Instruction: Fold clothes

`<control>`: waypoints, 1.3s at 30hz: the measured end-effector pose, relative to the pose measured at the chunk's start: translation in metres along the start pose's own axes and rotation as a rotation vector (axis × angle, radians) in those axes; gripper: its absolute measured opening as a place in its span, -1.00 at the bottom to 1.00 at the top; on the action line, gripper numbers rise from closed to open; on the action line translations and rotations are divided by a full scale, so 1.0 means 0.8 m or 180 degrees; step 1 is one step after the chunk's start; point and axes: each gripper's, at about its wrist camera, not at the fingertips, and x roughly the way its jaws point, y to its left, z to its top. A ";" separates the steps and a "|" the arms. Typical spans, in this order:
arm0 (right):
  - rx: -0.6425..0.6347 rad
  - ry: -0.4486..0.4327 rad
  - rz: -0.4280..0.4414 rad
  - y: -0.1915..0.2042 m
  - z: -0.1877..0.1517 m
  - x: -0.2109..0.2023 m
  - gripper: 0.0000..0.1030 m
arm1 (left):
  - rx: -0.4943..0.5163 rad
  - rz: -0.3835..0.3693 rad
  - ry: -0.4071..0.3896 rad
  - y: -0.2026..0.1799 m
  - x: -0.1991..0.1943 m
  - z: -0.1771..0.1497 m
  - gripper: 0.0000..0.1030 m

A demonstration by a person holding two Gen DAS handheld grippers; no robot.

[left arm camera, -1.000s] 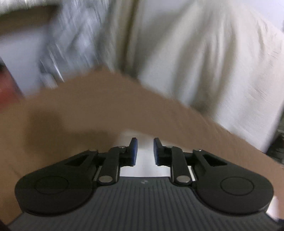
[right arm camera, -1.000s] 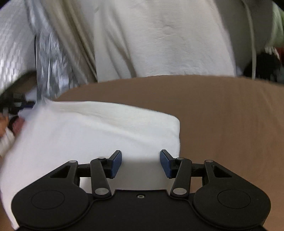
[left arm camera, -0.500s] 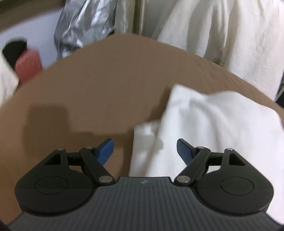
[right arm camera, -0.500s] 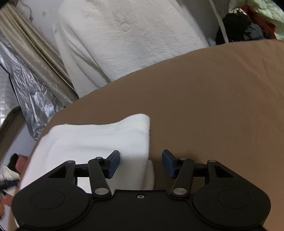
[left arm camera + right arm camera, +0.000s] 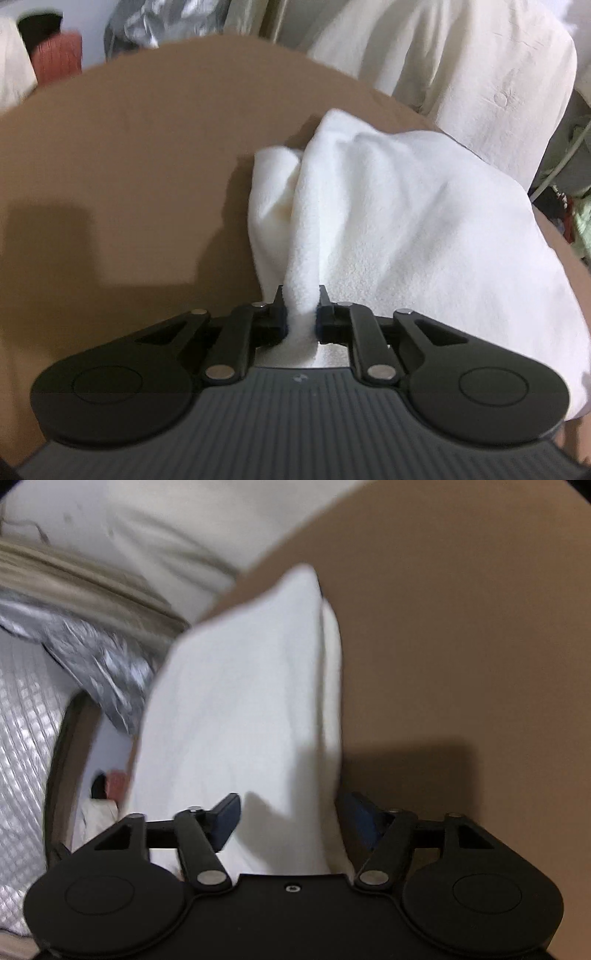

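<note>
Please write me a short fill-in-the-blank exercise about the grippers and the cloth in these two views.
1. The left gripper pinches a bunched fold of the ____ garment.
2. The garment lies on a ____ surface.
3. The right gripper, its jaws closing, has the garment's ____ between them.

Missing words: white; brown; edge

A brown table fills the foreground; beyond its far edge hang cream drapes and crinkled silver foil.
</note>
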 end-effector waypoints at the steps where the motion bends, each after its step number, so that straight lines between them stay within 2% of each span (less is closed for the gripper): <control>1: -0.0052 0.0059 -0.0030 0.001 -0.003 0.006 -0.70 | -0.0085 -0.0074 -0.0060 0.003 -0.014 0.001 -0.78; 3: -0.0409 -0.0159 -0.0068 0.026 -0.002 -0.005 -0.71 | -0.0265 -0.0234 -0.0144 0.013 -0.039 0.002 -0.78; 5: -0.0646 -0.0469 0.0050 0.052 -0.004 -0.034 -0.75 | -0.0396 -0.0409 -0.0135 0.025 -0.062 0.000 -0.79; 6: -0.0713 -0.0580 0.0162 0.060 -0.007 -0.047 -0.77 | -0.0403 -0.0424 -0.0129 0.028 -0.068 -0.004 -0.79; 7: -0.0779 -0.0686 0.0266 0.068 -0.010 -0.059 -0.80 | -0.0382 -0.0368 -0.0091 0.032 -0.073 -0.012 -0.79; 8: -0.0828 -0.0695 0.0258 0.071 -0.014 -0.064 -0.83 | -0.0335 -0.0257 -0.0046 0.037 -0.075 -0.023 -0.79; 10: -0.0879 -0.0551 -0.0164 0.066 -0.021 -0.056 -0.83 | -0.0302 0.0023 0.0189 0.044 -0.058 -0.034 -0.78; 11: -0.0781 -0.0492 -0.0235 0.057 -0.020 -0.050 -0.83 | -0.0385 0.0023 0.0263 0.050 -0.050 -0.036 -0.78; 13: -0.0592 -0.0384 -0.0363 0.040 -0.019 -0.040 -0.84 | -0.0404 0.0002 0.0184 0.049 -0.054 -0.031 -0.79; 16: -0.0675 -0.0658 -0.0008 0.051 -0.008 -0.071 -0.85 | -0.0145 0.0049 -0.0063 0.029 -0.077 -0.024 -0.79; 17: -0.0690 -0.0688 0.0013 0.055 -0.008 -0.080 -0.86 | -0.0081 0.0077 -0.0079 0.025 -0.077 -0.025 -0.78; 19: -0.0756 -0.0660 -0.0461 0.057 -0.016 -0.074 -0.86 | -0.0048 0.0130 0.0088 0.027 -0.062 -0.029 -0.77; 22: -0.0964 -0.0254 -0.1062 0.055 -0.025 -0.026 -0.86 | -0.0065 0.0190 0.0294 0.032 -0.044 -0.032 -0.74; 24: -0.1060 -0.0184 -0.1190 0.060 -0.025 -0.016 -0.85 | -0.0100 0.0223 0.0406 0.036 -0.034 -0.032 -0.72; 28: -0.0991 -0.0328 -0.1094 0.060 -0.019 -0.033 -0.82 | -0.0061 0.0247 0.0220 0.039 -0.053 -0.027 -0.66; 29: -0.0990 -0.0365 -0.1082 0.061 -0.020 -0.037 -0.78 | -0.0056 0.0263 0.0154 0.035 -0.059 -0.024 -0.66; 31: -0.0928 -0.0534 -0.1423 0.059 -0.017 -0.042 -0.64 | -0.0061 0.0353 -0.0007 0.031 -0.077 -0.024 -0.58; 32: -0.0886 -0.0637 -0.1633 0.059 -0.015 -0.044 -0.39 | -0.0030 0.0561 -0.0076 0.026 -0.084 -0.025 -0.30; 33: -0.0844 -0.0740 -0.1844 0.059 -0.014 -0.047 0.15 | 0.0006 0.0794 -0.0142 0.021 -0.090 -0.028 0.10; 34: -0.0802 -0.0844 -0.2058 0.059 -0.012 -0.049 0.42 | 0.0043 0.1027 -0.0209 0.015 -0.096 -0.030 0.20; 35: -0.0778 -0.0945 -0.2309 0.057 -0.008 -0.049 0.61 | 0.0117 0.1199 -0.0254 0.010 -0.098 -0.035 0.20; 37: -0.0703 -0.1007 -0.2332 0.042 0.005 -0.050 0.60 | 0.0265 0.1253 -0.0274 0.001 -0.096 -0.048 0.20; 39: -0.0302 -0.0962 -0.1893 0.029 0.016 -0.052 0.59 | 0.0368 0.1076 -0.0349 -0.018 -0.100 -0.049 0.19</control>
